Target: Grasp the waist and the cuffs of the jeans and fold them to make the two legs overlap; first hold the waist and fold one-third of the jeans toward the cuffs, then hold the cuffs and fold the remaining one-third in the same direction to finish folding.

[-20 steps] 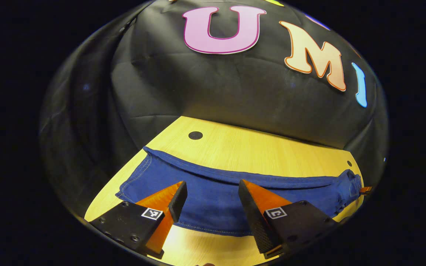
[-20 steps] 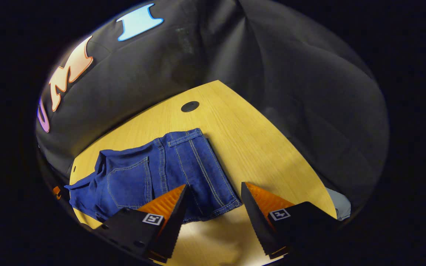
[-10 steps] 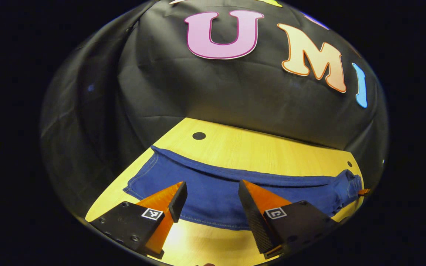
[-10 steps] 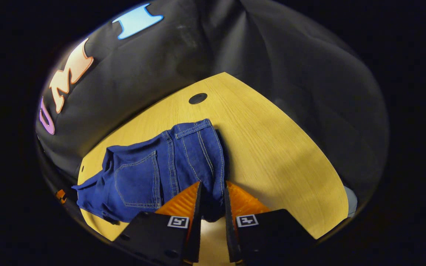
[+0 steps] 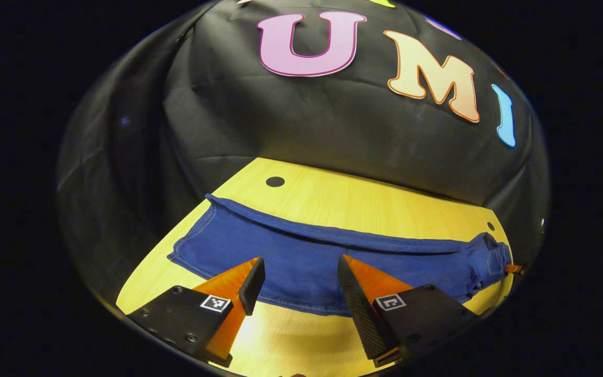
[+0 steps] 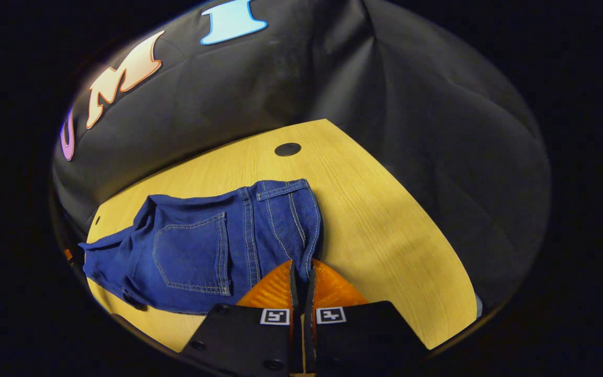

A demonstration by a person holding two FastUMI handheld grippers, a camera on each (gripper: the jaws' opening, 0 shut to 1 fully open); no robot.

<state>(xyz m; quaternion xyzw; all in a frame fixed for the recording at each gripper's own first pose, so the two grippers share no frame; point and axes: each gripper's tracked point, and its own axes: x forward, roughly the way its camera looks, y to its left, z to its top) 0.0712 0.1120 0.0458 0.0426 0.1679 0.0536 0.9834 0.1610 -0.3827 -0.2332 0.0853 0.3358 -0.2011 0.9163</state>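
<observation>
black cloth booth, wooden table (image 5: 333, 199). jeans (image 5: 301, 262) lie lengthwise across it, legs already overlapped. right gripper (image 6: 300, 272) went from spread wide a second ago to clamped on the waist (image 6: 286, 220) edge, so the first third-fold can start. left gripper (image 5: 299, 280) stays wide apart, empty, hovering over the leg hem side. no containers here.

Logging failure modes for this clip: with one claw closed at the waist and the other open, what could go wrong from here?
The right claw pinches only the waist corner of the jeans, so denim could slip out when lifted. The left claw is open above the leg hem, not gripping; lifting now would likely drag the legs askew across the table.
</observation>
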